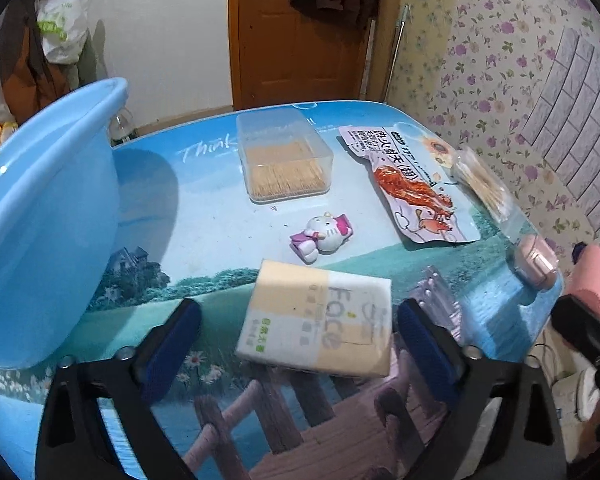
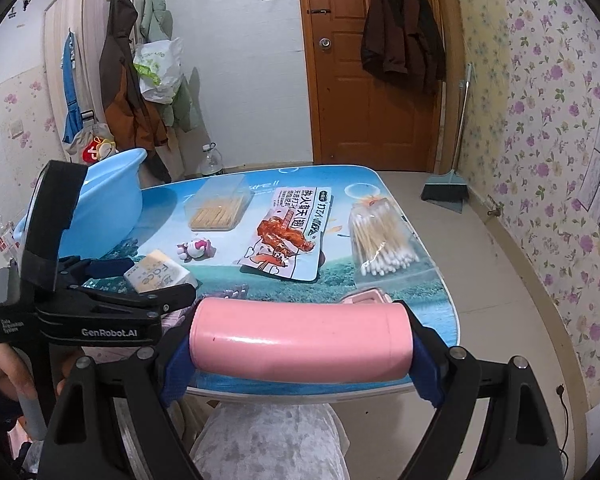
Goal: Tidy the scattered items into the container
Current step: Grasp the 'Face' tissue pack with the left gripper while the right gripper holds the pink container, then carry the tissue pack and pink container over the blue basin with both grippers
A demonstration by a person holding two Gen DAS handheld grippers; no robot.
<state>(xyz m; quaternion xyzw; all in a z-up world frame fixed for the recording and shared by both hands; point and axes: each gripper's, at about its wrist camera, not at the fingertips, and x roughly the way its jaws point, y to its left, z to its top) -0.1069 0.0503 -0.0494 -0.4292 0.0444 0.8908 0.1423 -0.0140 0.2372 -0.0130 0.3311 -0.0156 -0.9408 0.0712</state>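
The right gripper (image 2: 300, 354) clamps a pink bottle (image 2: 300, 340) lengthwise across the lower middle of its view. The left gripper (image 1: 298, 344) stands wide, the tissue pack (image 1: 316, 320) between its fingers, apparently untouched. The blue basin (image 1: 48, 216) fills the left of that frame. On the table (image 1: 204, 216) lie a toothpick box (image 1: 284, 164), cat toy (image 1: 322, 234), snack packet (image 1: 412, 184) and cotton swabs (image 2: 380, 240).
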